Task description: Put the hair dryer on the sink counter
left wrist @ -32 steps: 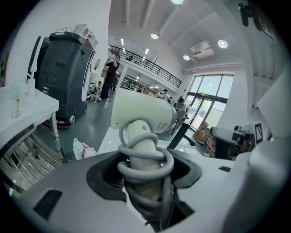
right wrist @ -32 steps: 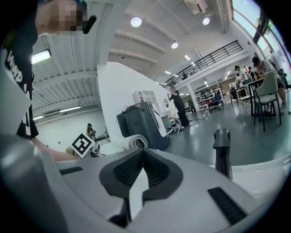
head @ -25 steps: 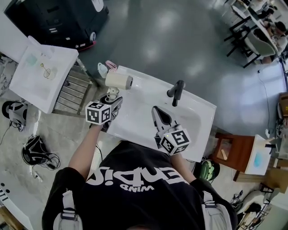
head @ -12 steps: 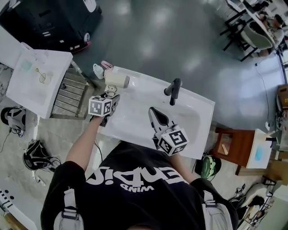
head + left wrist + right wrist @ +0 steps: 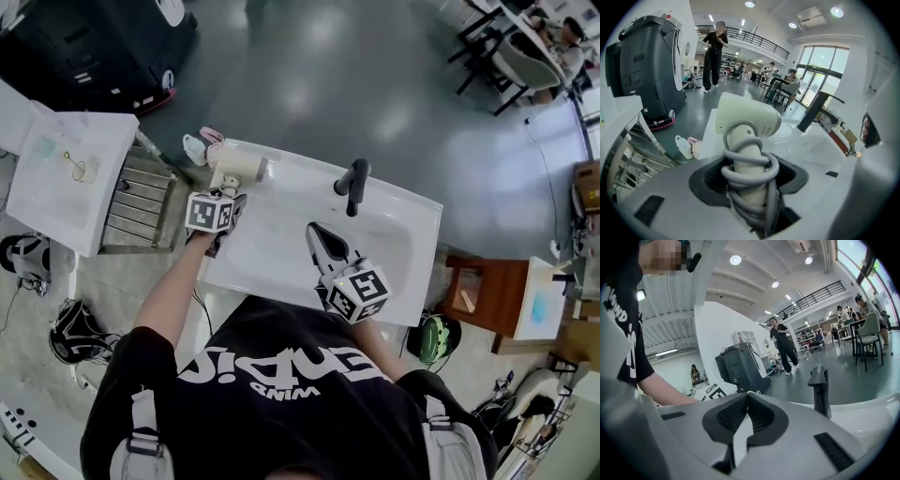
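Note:
The cream hair dryer (image 5: 246, 169) (image 5: 747, 119) has its grey cord wound round the handle. My left gripper (image 5: 228, 192) (image 5: 749, 164) is shut on that handle and holds the dryer head-up over the far left end of the white sink counter (image 5: 272, 258). Whether the dryer touches the counter I cannot tell. My right gripper (image 5: 316, 232) (image 5: 747, 397) hovers over the basin near the black faucet (image 5: 352, 183) (image 5: 819, 390). Its jaws are shut with nothing between them.
A white table (image 5: 56, 178) and a slatted metal rack (image 5: 141, 202) stand left of the sink. Small bottles and a pink item (image 5: 202, 145) lie on the floor behind the counter's left corner. A dark machine (image 5: 94, 47) stands at far left, a wooden stool (image 5: 478, 300) at right.
My left gripper has sunk with the hair dryer toward the counter's far left end. The right gripper has stayed put over the basin.

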A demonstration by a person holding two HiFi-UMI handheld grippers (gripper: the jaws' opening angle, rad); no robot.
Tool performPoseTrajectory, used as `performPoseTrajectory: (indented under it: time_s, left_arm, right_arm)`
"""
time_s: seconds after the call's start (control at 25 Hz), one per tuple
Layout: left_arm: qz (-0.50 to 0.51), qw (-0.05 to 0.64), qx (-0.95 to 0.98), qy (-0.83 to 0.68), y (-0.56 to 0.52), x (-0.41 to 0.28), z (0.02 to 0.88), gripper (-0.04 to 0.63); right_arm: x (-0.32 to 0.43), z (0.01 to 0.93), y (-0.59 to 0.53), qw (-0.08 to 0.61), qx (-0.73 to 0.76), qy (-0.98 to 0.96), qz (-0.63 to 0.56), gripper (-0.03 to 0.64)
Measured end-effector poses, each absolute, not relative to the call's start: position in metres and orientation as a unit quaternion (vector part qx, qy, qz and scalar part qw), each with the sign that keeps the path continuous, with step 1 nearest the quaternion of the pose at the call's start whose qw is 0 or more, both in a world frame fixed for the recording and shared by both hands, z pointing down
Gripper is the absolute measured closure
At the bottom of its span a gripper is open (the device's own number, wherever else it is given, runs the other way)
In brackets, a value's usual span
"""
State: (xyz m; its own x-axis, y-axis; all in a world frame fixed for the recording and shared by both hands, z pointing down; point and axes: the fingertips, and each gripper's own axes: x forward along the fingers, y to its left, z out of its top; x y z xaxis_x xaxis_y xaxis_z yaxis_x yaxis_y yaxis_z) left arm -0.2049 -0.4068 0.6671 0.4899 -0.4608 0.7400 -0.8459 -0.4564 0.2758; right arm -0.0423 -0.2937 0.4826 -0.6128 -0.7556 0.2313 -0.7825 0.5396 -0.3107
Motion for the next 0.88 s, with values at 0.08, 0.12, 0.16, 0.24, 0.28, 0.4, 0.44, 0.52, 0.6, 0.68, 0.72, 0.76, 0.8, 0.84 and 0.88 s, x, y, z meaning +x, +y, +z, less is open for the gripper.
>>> performPoseTrajectory:
  time_s: [0.08, 0.12, 0.16, 0.24, 0.28, 0.4, 0.44, 0.52, 0.6, 0.68, 0.72, 0.76, 0.8, 0.84, 0.88]
  left_arm:
    - [0.305, 0.322, 0.798, -0.407, -0.4095, -0.2038, 0.6675, 0.333]
    - [0.308, 0.322, 0.797, -0.407, -0.411, -0.2032, 0.6675, 0.333]
    - [0.311, 0.321, 0.796, -0.407, -0.4122, -0.2028, 0.6677, 0.333]
    - [0.316, 0.322, 0.795, -0.406, -0.4137, -0.2024, 0.669, 0.333]
    - [0.319, 0.323, 0.794, -0.405, -0.414, -0.2024, 0.6696, 0.333]
    - [0.326, 0.326, 0.792, -0.4, -0.4143, -0.2022, 0.6702, 0.333]
    - [0.327, 0.326, 0.792, -0.398, -0.4146, -0.202, 0.6705, 0.333]
    - [0.33, 0.329, 0.791, -0.396, -0.4152, -0.202, 0.6714, 0.333]
    - [0.329, 0.335, 0.791, -0.393, -0.4157, -0.2021, 0.6722, 0.331]
    - [0.328, 0.341, 0.79, -0.39, -0.4157, -0.2023, 0.6721, 0.331]
    - [0.328, 0.342, 0.79, -0.389, -0.4156, -0.2025, 0.6718, 0.331]
    - [0.329, 0.342, 0.79, -0.389, -0.4157, -0.2025, 0.6714, 0.331]
    - [0.329, 0.341, 0.79, -0.388, -0.4159, -0.2025, 0.6711, 0.331]
    - [0.329, 0.34, 0.791, -0.388, -0.4162, -0.2024, 0.6709, 0.331]
    - [0.328, 0.34, 0.792, -0.387, -0.4164, -0.2022, 0.671, 0.331]
  right_arm:
    - [-0.0411, 0.4834, -0.2936, 0.036, 0.439, -0.876, 0.195, 0.598]
    - [-0.0404, 0.4841, -0.2936, 0.037, 0.44, -0.876, 0.197, 0.598]
    - [-0.0398, 0.4852, -0.2935, 0.038, 0.44, -0.875, 0.198, 0.598]
    - [-0.0393, 0.4873, -0.2926, 0.039, 0.44, -0.874, 0.202, 0.598]
    - [-0.0394, 0.4881, -0.292, 0.039, 0.439, -0.874, 0.203, 0.598]
    - [-0.0403, 0.4892, -0.2915, 0.039, 0.438, -0.874, 0.206, 0.598]
    - [-0.0405, 0.4896, -0.292, 0.039, 0.438, -0.874, 0.207, 0.598]
    - [-0.0405, 0.4902, -0.2935, 0.038, 0.437, -0.874, 0.208, 0.598]
    - [-0.0403, 0.4901, -0.2949, 0.038, 0.437, -0.875, 0.207, 0.598]
    - [-0.04, 0.4892, -0.2958, 0.038, 0.437, -0.875, 0.207, 0.598]
    - [-0.0396, 0.4887, -0.296, 0.038, 0.437, -0.874, 0.207, 0.598]
    - [-0.0392, 0.4884, -0.2963, 0.038, 0.437, -0.874, 0.208, 0.598]
    - [-0.0386, 0.4883, -0.2965, 0.038, 0.438, -0.874, 0.208, 0.598]
    - [-0.0381, 0.4886, -0.2966, 0.038, 0.438, -0.874, 0.208, 0.598]
    - [-0.0379, 0.489, -0.2965, 0.038, 0.438, -0.874, 0.208, 0.598]
